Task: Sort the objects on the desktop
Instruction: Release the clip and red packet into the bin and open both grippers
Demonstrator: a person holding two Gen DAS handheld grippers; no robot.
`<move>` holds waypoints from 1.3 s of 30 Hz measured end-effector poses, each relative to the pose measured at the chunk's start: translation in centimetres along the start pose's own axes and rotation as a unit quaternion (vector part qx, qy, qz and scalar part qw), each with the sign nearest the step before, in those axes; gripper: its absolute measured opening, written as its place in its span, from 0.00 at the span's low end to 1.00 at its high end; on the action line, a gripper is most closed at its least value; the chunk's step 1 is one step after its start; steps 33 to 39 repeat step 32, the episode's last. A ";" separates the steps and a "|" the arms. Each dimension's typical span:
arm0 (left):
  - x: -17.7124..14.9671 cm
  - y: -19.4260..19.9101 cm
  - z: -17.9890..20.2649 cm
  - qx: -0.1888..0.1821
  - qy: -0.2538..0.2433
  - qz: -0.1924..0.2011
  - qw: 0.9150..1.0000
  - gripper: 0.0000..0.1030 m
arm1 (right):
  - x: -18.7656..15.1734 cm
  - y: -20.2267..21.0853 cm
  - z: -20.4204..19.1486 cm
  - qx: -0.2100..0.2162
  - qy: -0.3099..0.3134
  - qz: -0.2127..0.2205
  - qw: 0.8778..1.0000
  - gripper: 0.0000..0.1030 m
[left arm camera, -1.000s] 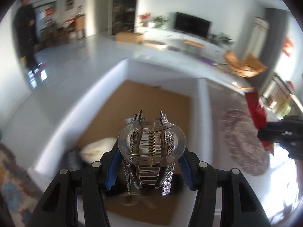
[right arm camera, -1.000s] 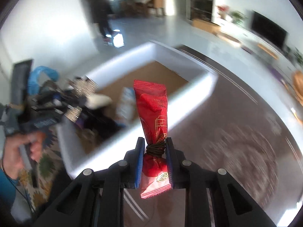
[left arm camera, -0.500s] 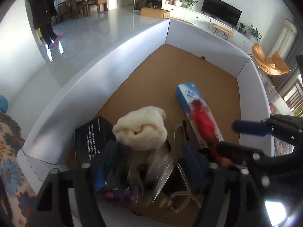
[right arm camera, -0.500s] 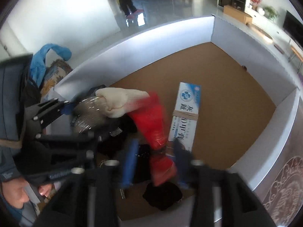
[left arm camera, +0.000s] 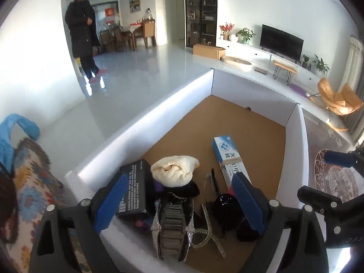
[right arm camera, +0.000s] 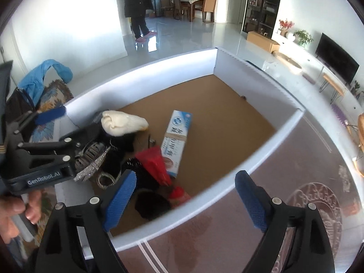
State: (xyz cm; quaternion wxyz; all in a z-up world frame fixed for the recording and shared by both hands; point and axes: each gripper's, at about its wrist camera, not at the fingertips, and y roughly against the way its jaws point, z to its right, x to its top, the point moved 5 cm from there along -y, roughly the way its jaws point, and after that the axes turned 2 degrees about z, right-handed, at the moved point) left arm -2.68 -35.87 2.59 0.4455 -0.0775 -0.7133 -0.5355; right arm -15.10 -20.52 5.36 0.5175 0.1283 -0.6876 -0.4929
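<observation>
A white-walled box (left arm camera: 141,122) with a brown floor holds the sorted items. My left gripper (left arm camera: 179,202) is open above its near corner, and the rhinestone hair claw (left arm camera: 173,232) lies free below it. My right gripper (right arm camera: 186,200) is open over the box's near wall (right arm camera: 204,195). The red snack packet (right arm camera: 157,166) lies in the box, free of the fingers. Also inside are a cream knit roll (left arm camera: 174,170), a blue-white toothpaste box (right arm camera: 176,141), a black carton (left arm camera: 134,188) and dark items (right arm camera: 151,204).
A patterned cushion (left arm camera: 29,182) and blue cloth (right arm camera: 43,75) lie left of the box. A glossy dark tabletop with a round doily (right arm camera: 318,209) is to the right. A person in a dark coat (left arm camera: 82,34) stands in the room beyond.
Both grippers moved over the box and opened. The left let go of the hair claw and the right let go of the red packet; both now lie in the box.
</observation>
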 end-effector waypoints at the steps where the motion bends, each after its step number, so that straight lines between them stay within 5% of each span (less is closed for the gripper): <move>1: 0.1 0.5 0.1 0.000 0.003 0.004 1.000 0.99 | -0.1 0.4 0.1 -0.001 0.000 0.000 1.000 0.88; 11: 0.4 4.5 -0.5 0.056 0.003 0.026 0.998 0.99 | 0.2 2.9 0.0 -0.017 0.014 0.013 1.000 0.94; 18: 1.0 6.3 -0.6 0.058 0.016 0.050 0.997 0.99 | 0.1 1.6 -0.3 -0.010 0.009 0.007 1.000 0.94; 27: 0.9 4.6 -1.1 0.081 0.059 0.014 0.995 1.00 | -0.1 0.0 -0.4 0.000 0.008 0.005 1.000 0.94; 39: 0.6 4.1 -1.0 0.074 0.069 0.026 0.995 1.00 | 0.1 -0.9 0.2 0.009 -0.005 0.005 1.000 0.94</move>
